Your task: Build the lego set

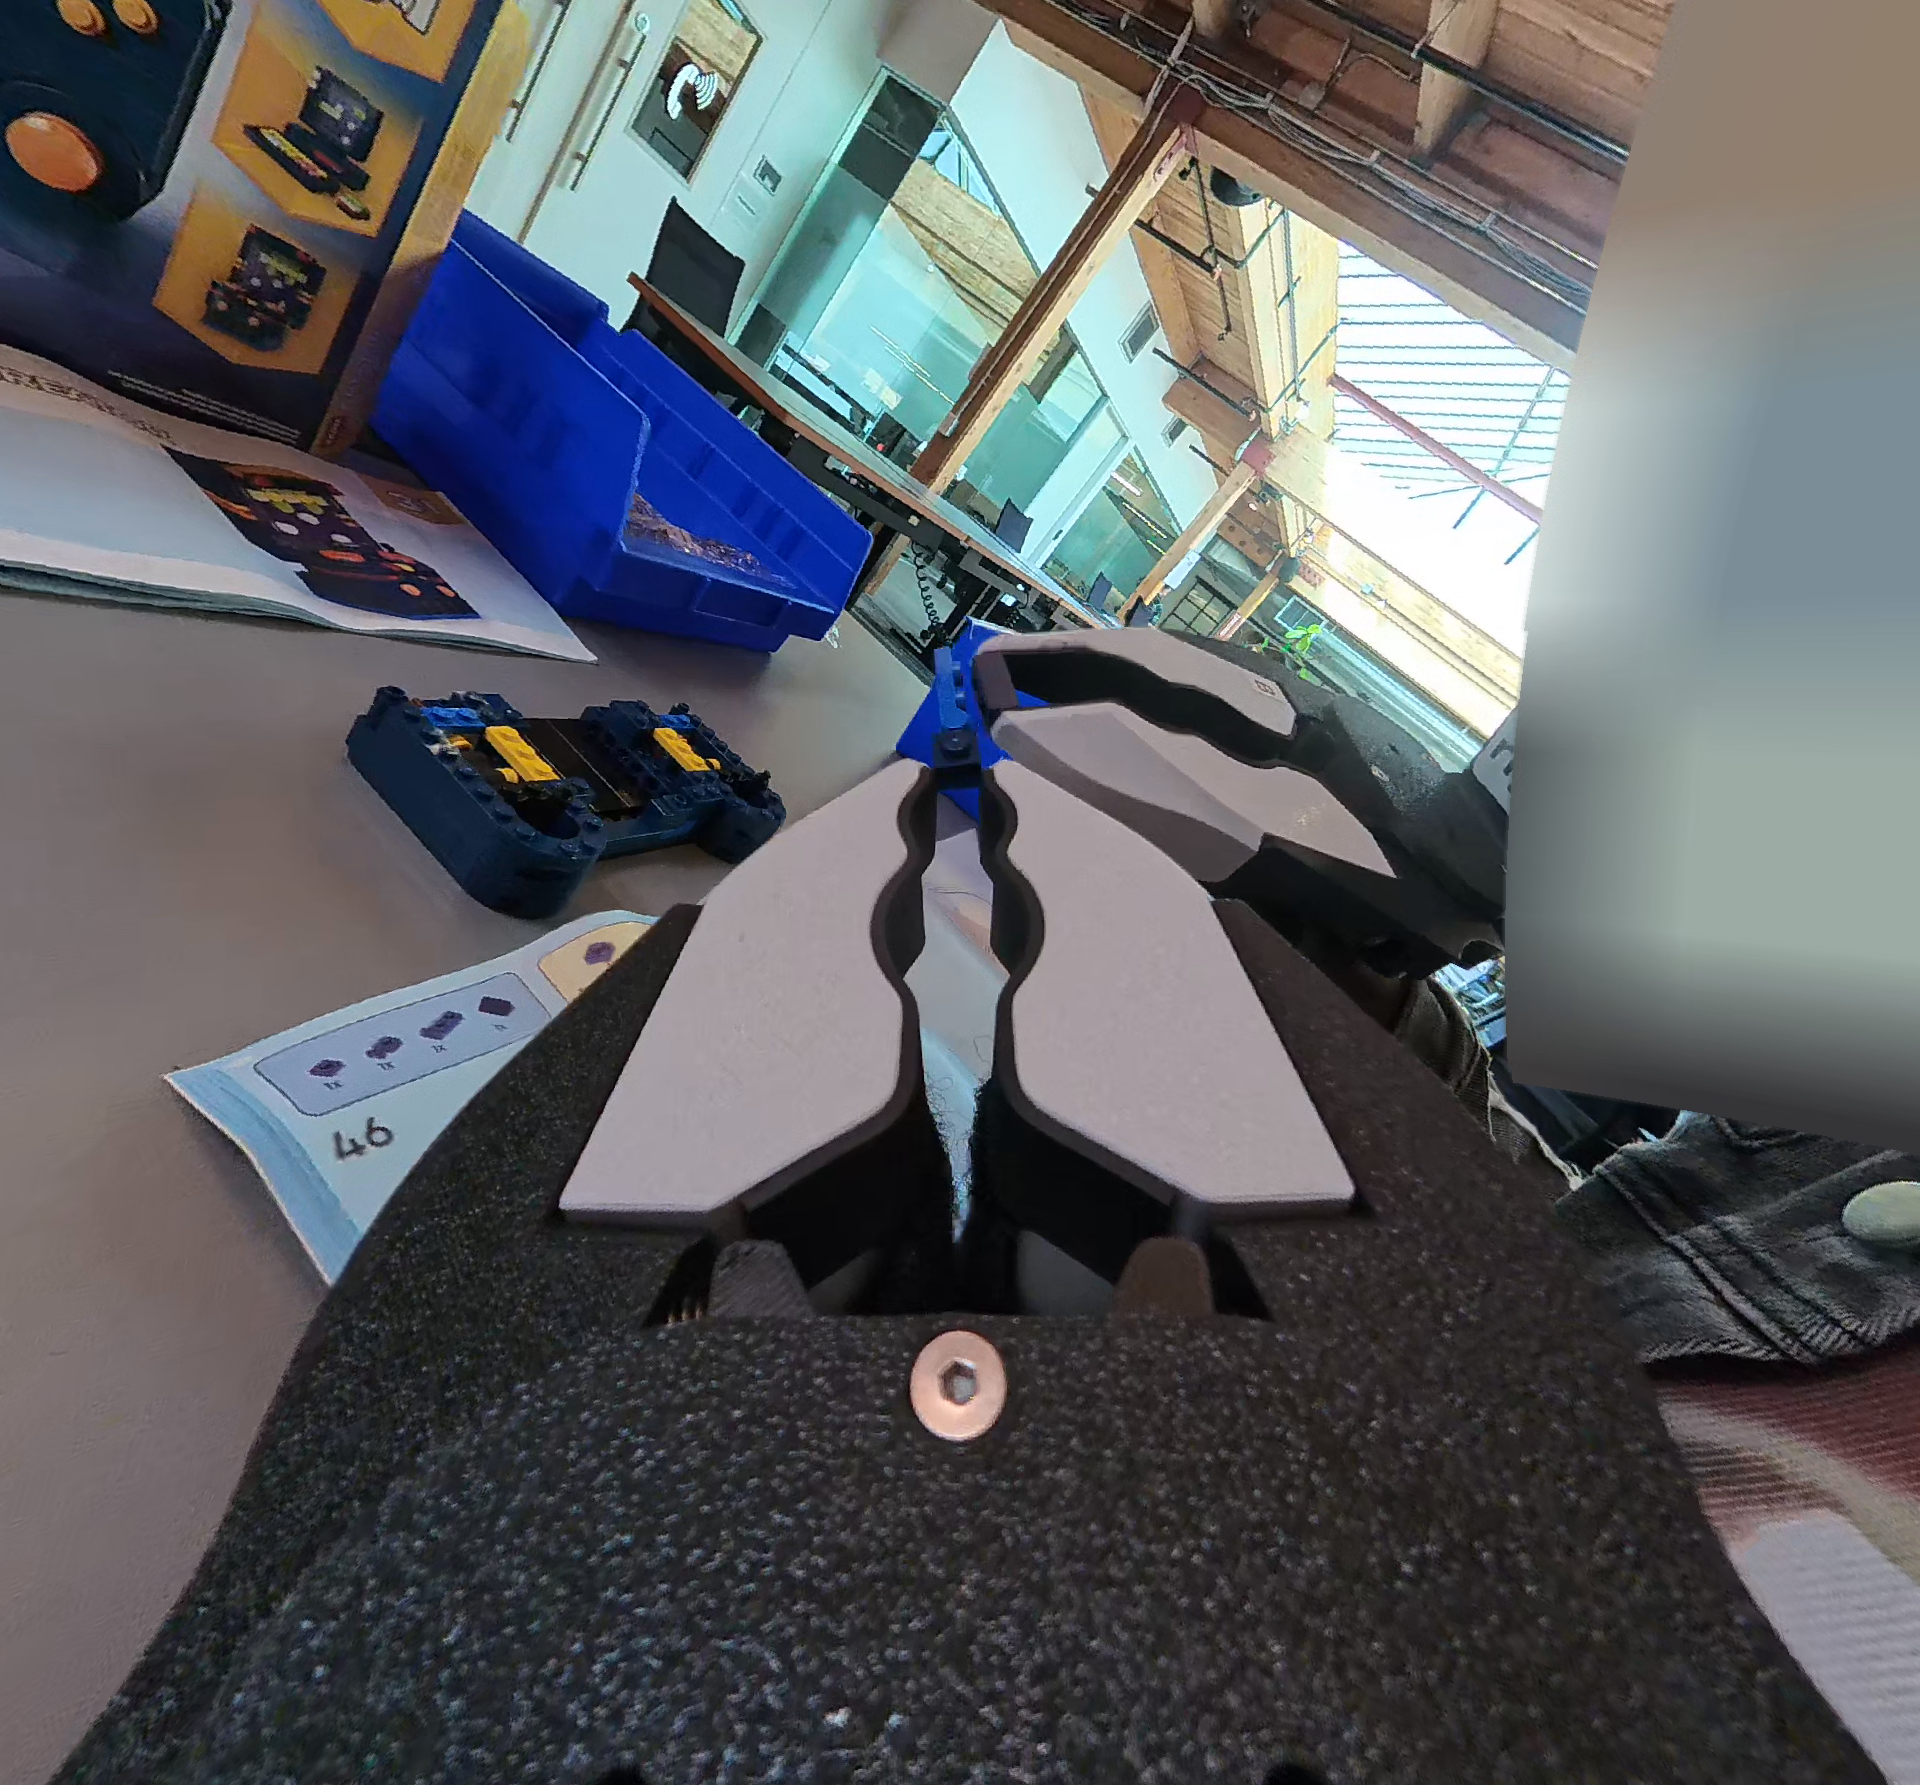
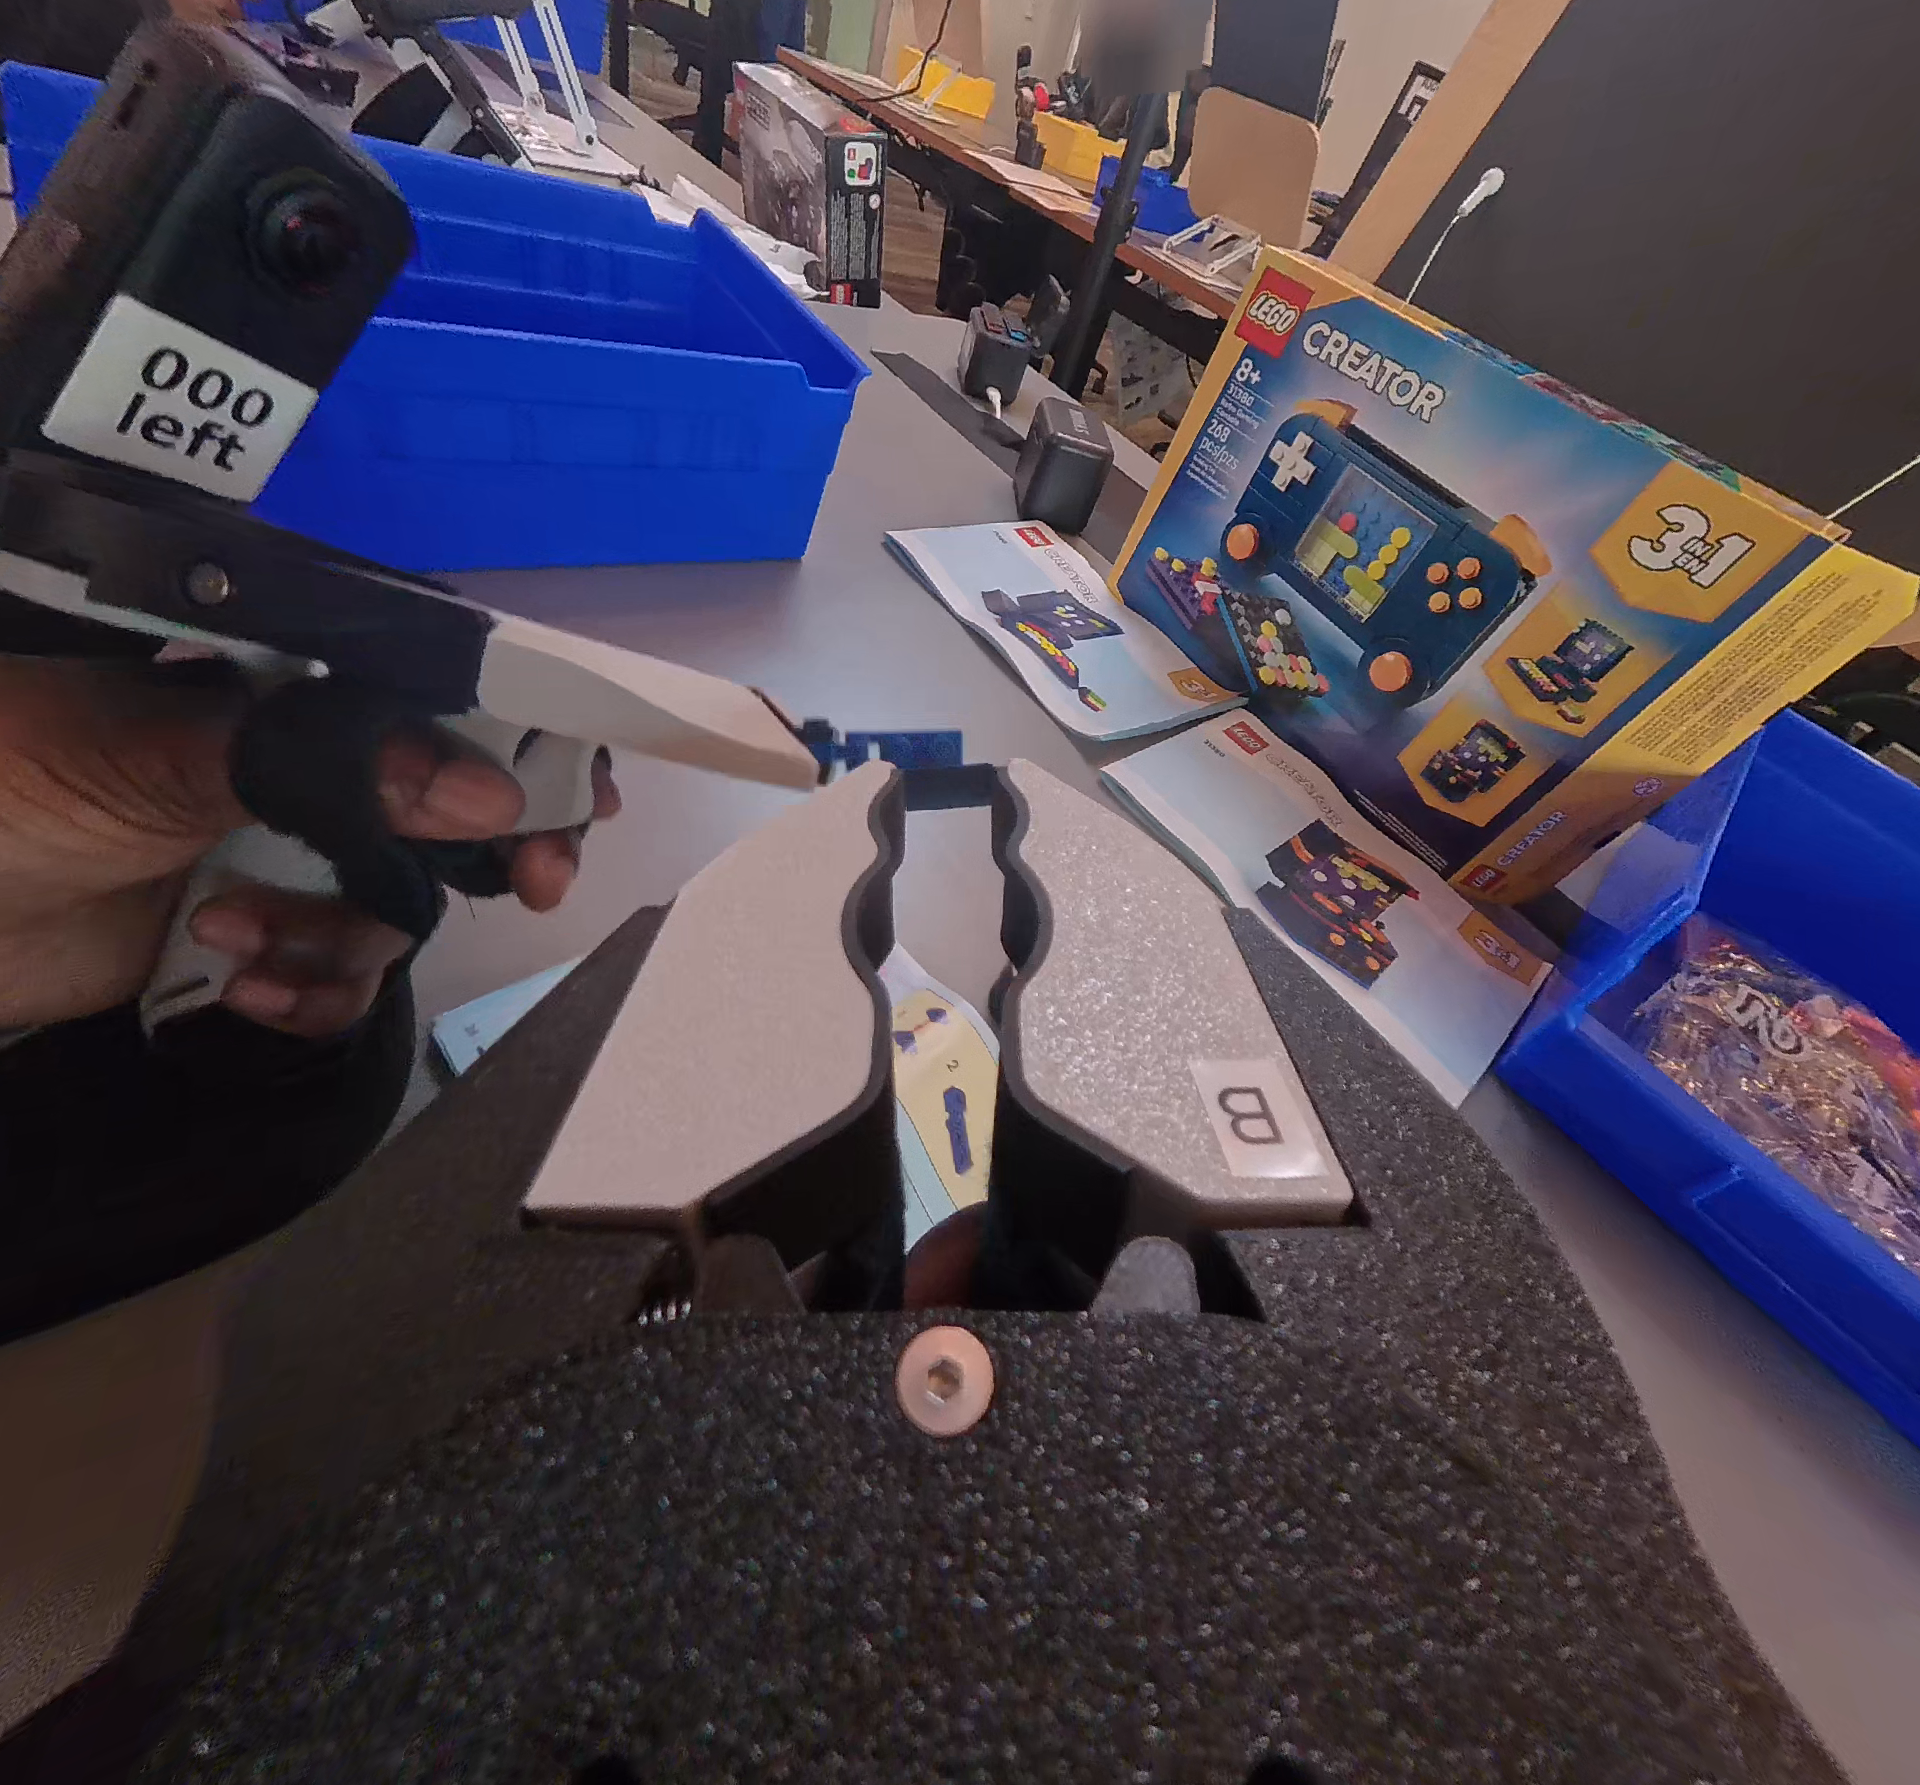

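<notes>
My left gripper (image 1: pixel 954 771) is shut on a small dark blue studded piece (image 1: pixel 951 745), held above the grey table (image 1: pixel 156 904). My right gripper (image 1: pixel 992 696) comes in from the right and is shut on a blue plate (image 1: pixel 942 681) that stands right against that piece. In the right wrist view, the right gripper (image 2: pixel 951 785) pinches the blue plate (image 2: pixel 920 750) at its fingertips. The left gripper (image 2: pixel 795 748) reaches in from the left, and its small dark piece (image 2: pixel 819 730) meets the plate's end. A hand (image 2: pixel 260 862) holds the left gripper.
A dark blue brick build with yellow parts (image 1: pixel 561 790) lies on the table at left. Blue bins (image 2: pixel 582 405) (image 2: pixel 1766 1112), the toy set's box (image 2: pixel 1475 572), closed booklets (image 2: pixel 1049 623) and an open booklet (image 1: pixel 364 1091) surround the grippers. My left and right fingertips are right by each other.
</notes>
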Available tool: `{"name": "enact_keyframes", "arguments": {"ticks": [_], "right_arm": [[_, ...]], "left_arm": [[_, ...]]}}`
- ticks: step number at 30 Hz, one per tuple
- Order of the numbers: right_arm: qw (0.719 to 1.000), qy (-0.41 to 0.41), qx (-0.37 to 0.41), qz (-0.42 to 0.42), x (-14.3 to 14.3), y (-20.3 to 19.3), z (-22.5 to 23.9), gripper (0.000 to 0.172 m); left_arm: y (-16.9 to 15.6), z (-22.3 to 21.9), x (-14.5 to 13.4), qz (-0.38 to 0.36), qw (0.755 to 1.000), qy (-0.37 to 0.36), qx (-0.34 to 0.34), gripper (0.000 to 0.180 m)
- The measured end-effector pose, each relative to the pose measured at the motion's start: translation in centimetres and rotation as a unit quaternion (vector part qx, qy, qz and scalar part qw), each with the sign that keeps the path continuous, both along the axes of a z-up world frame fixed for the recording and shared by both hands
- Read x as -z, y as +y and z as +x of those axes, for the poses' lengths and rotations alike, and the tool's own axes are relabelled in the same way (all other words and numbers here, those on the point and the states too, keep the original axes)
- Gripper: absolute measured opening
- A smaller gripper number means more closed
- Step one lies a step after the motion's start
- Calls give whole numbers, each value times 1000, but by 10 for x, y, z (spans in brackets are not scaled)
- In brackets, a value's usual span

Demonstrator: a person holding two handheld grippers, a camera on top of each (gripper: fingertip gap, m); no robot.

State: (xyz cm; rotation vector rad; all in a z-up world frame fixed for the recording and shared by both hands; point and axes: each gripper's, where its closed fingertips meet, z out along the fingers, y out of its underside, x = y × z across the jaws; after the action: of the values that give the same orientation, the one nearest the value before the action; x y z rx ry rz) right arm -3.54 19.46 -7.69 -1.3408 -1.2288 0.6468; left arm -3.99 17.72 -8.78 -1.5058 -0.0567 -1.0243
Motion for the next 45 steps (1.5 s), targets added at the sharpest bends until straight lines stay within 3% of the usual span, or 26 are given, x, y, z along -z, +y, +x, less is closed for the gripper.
{"name": "enact_keyframes", "arguments": {"ticks": [2, 5, 8, 11, 16, 21, 28, 45], "right_arm": [[1000, -17, -6, 13, 3, 2, 7, 15], [994, -73, -60, 56, 15, -2, 24, 16], [968, -176, -154, 91, 44, -16, 50, 16], [939, -255, -204, 109, 71, -18, 72, 16], [904, -326, -259, 96, 100, -11, 85, 16], [872, -367, -315, 75, 119, -5, 85, 16], [838, -391, -373, 75, 130, -4, 81, 16], [857, -352, -373, 44, 127, -6, 72, 26]], "left_arm": [[2, -6, -1, 5, 1000, 14, 2, 7], [-1, 1, 5, -10, 993, 64, 101, 7], [-6, 6, 27, -29, 971, 152, 181, 7], [-11, 11, 27, -22, 961, 139, 239, 7], [-13, 14, 46, -44, 939, 190, 283, 7], [-18, 18, 44, -34, 933, 156, 323, 6], [-16, 18, 47, -30, 934, 154, 321, 7], [-16, 19, 47, -26, 934, 149, 324, 6]]}}
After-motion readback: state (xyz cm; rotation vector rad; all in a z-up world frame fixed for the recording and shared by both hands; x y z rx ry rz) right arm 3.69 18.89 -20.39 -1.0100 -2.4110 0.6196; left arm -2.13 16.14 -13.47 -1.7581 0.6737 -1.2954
